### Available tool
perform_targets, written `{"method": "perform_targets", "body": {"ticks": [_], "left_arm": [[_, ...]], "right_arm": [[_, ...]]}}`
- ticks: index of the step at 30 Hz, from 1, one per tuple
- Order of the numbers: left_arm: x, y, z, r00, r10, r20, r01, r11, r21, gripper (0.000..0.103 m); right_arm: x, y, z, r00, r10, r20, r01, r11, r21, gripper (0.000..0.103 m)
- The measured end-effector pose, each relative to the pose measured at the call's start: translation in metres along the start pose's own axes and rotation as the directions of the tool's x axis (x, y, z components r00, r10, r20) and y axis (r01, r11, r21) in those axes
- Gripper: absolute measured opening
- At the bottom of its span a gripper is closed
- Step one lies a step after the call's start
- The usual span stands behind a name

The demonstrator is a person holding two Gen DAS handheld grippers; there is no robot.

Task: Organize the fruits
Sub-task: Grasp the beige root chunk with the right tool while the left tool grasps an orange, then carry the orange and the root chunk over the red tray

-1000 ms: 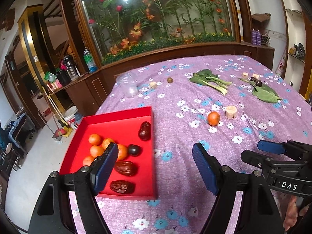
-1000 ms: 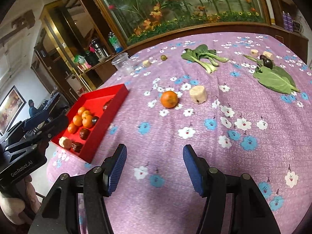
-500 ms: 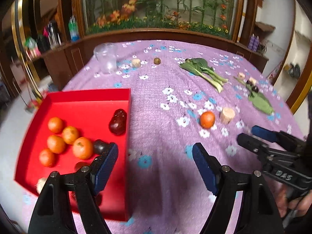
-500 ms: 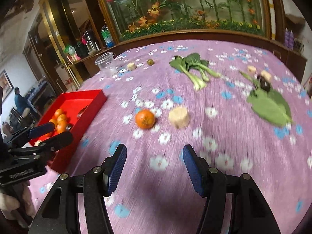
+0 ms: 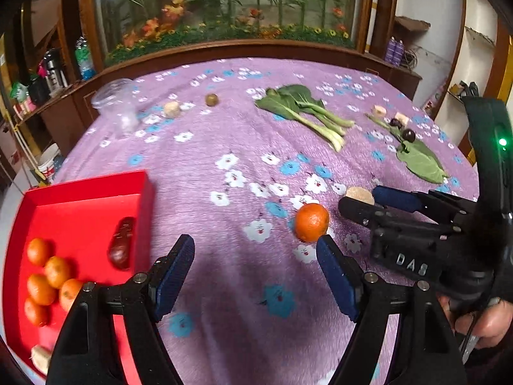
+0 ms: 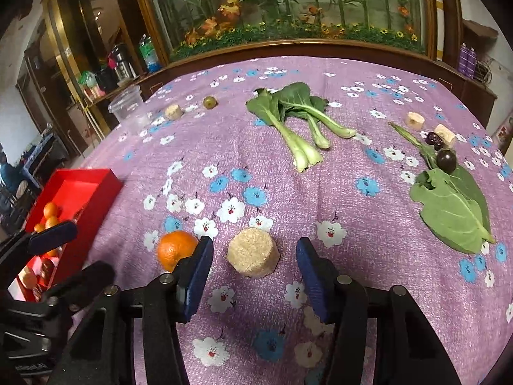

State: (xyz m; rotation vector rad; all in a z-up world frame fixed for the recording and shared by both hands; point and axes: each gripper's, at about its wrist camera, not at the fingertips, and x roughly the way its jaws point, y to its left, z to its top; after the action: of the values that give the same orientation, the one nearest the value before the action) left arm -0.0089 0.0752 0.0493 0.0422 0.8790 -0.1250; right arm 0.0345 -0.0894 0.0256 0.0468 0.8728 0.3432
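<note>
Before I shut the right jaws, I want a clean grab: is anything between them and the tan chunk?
Nothing visible: the tan chunk sits in the open right gripper. The orange lies just outside its left finger.

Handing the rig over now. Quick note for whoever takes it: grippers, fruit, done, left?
Left gripper: open, empty, between red tray and loose orange.
Right gripper: open, empty, fingers either side of the tan cut chunk, not closed on it.
Done: several oranges and a dark red fruit lie in the tray.
Left: loose orange, dark plum on the leaf, small green fruit at the far side.
</note>
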Motion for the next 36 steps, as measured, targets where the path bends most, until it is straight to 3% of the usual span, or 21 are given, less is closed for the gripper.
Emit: {"method": "perform_targets", "body": {"ticks": [5,7,15,20,22,32,34,36], "left_arm": [[0.020,-0.004,0.003,0.999,-0.032,-0.027,0.031,0.999,-0.008,0.074],[0.026,-0.006,0.006,0.998,-0.050,-0.033,0.050,0.999,-0.014,0.070],[0.044,-0.015,0.016,0.989,-0.146,-0.015,0.146,0.989,-0.011,0.069],[0.055,-0.017,0.015,0.972,-0.235,-0.016,0.234,0.972,-0.028,0.054],[0.055,-0.019,0.016,0.968,-0.252,-0.018,0.252,0.968,-0.023,0.041],[0.059,-0.012,0.017,0.951,-0.308,0.005,0.308,0.949,-0.073,0.042],[0.059,-0.012,0.017,0.950,-0.311,0.005,0.311,0.948,-0.070,0.038],[0.059,-0.015,0.016,0.950,-0.313,-0.005,0.312,0.949,-0.055,0.026]], "right_arm": [[0.010,0.000,-0.002,1.000,-0.002,-0.010,0.002,1.000,-0.015,0.038],[0.008,-0.002,-0.002,1.000,0.003,-0.006,-0.003,1.000,-0.012,0.036],[0.002,-0.019,-0.001,0.999,-0.040,0.012,0.040,0.999,0.030,0.036],[-0.002,-0.023,0.000,0.998,-0.059,0.020,0.058,0.998,0.039,0.036],[-0.002,-0.021,0.000,0.997,-0.069,0.020,0.068,0.997,0.028,0.036],[-0.004,-0.015,-0.003,0.996,-0.087,0.021,0.087,0.996,0.011,0.035],[-0.003,-0.014,-0.004,0.996,-0.089,0.022,0.089,0.996,0.006,0.035],[-0.003,-0.012,-0.005,0.995,-0.098,0.027,0.098,0.995,-0.004,0.035]]}}
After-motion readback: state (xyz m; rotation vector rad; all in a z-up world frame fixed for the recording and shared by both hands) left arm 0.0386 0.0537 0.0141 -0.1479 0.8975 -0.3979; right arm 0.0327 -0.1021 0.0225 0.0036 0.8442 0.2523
